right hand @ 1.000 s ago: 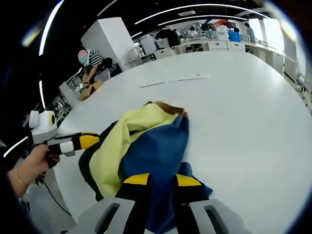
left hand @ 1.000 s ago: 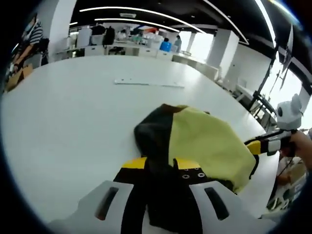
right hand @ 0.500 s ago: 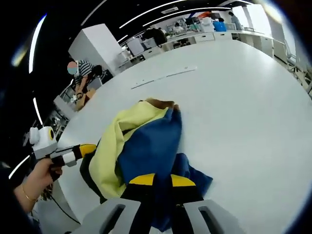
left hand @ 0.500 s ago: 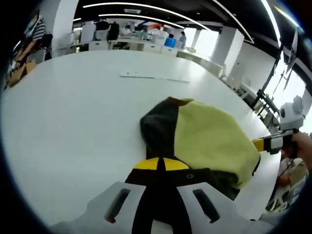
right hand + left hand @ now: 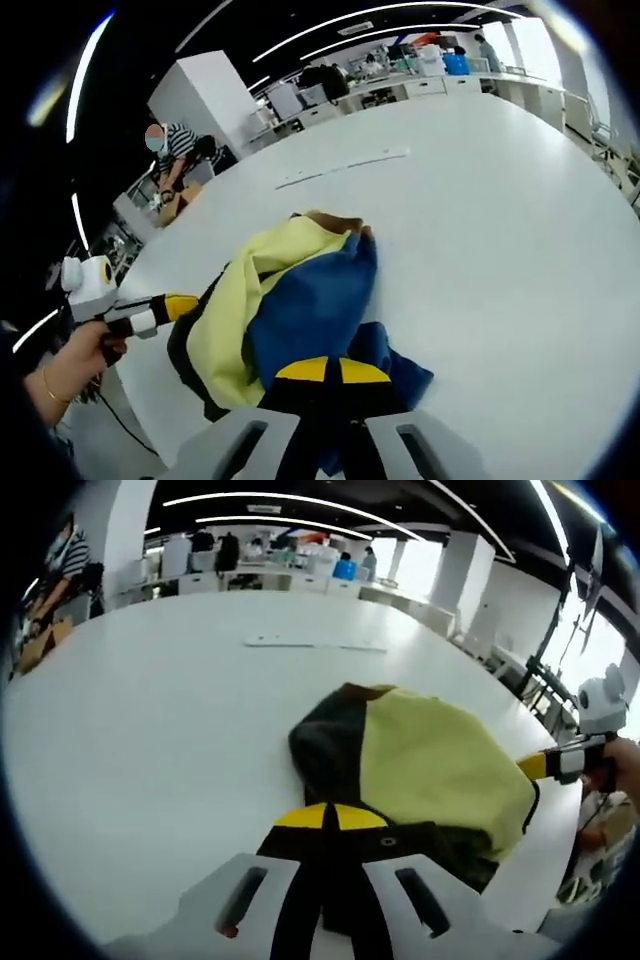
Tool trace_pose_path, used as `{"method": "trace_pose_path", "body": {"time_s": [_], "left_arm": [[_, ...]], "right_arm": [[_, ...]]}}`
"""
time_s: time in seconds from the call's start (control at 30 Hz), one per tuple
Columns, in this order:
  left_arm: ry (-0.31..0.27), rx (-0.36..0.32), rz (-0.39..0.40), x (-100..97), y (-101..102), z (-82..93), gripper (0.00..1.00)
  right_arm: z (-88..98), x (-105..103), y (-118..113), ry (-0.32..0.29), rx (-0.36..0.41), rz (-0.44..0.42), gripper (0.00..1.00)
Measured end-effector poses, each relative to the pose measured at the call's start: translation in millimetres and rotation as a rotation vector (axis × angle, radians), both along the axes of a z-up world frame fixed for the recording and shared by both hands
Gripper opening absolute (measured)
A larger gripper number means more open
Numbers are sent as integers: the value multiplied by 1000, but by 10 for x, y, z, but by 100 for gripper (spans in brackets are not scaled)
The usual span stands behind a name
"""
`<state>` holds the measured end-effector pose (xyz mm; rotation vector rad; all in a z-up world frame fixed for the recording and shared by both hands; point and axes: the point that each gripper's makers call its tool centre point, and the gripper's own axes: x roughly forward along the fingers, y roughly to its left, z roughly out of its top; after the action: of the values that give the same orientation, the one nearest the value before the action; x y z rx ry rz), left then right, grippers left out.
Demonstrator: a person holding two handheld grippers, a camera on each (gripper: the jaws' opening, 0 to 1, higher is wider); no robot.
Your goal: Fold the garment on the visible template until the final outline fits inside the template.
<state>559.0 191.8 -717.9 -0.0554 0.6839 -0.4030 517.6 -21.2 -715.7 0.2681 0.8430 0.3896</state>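
The garment (image 5: 420,770) lies bunched at centre frame on the white bench (image 5: 150,730) (yellow, black, blue panels). Left tongs (image 5: 323,820) and right tongs (image 5: 326,372) each pinch its near edge, jaws closed.

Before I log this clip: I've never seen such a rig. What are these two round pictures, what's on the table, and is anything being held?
No robot arm here: a person holds a two-jaw gripper in each hand, and a fisheye camera rides on each one, looking forward along its jaws.

In the left gripper view, the left gripper has its yellow-tipped jaws shut on the dark part of the garment, a crumpled piece in yellow, black and blue. In the right gripper view, the right gripper is shut on the same garment's blue part. Each gripper also appears in the other's view, at the side, with the person's hand around it.

The garment lies bunched on a big white table. A thin pale strip lies farther back. No fold is finished yet.
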Motion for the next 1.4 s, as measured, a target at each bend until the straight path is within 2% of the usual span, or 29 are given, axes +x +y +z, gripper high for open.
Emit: {"method": "trace_pose_path", "body": {"time_s": [0.1,0.2,0.23,0.37,0.47,0.63,0.77,1.0,1.07,1.27,1.4], "left_arm": [[-24,-12,0,19,14,79,0],[-51,-19,8,64,58,170,0],[-61,-16,9,76,71,201,0],[-85,-24,23,138,142,306,0],[-60,-72,51,126,139,314,0],[-28,-103,57,86,102,215,0],[-6,-136,56,51,35,181,10],[43,-191,47,16,-78,105,17],[69,-184,59,-1,-79,29,19],[119,-196,70,-41,-92,-112,12],[153,-236,63,-74,-151,-145,1]], "right_arm": [[72,54,-36,-34,-28,14,0],[150,107,-80,-63,-103,69,0],[201,152,-89,-92,-128,85,0],[268,213,-110,-93,-118,78,0],[262,222,-117,-86,-109,81,0],[229,197,-120,-74,-115,88,0],[217,189,-120,-72,-118,92,0],[201,183,-123,-70,-115,90,0],[188,176,-122,-70,-116,91,0],[178,176,-124,-82,-115,93,0],[156,189,-126,-81,-120,100,0]]}}
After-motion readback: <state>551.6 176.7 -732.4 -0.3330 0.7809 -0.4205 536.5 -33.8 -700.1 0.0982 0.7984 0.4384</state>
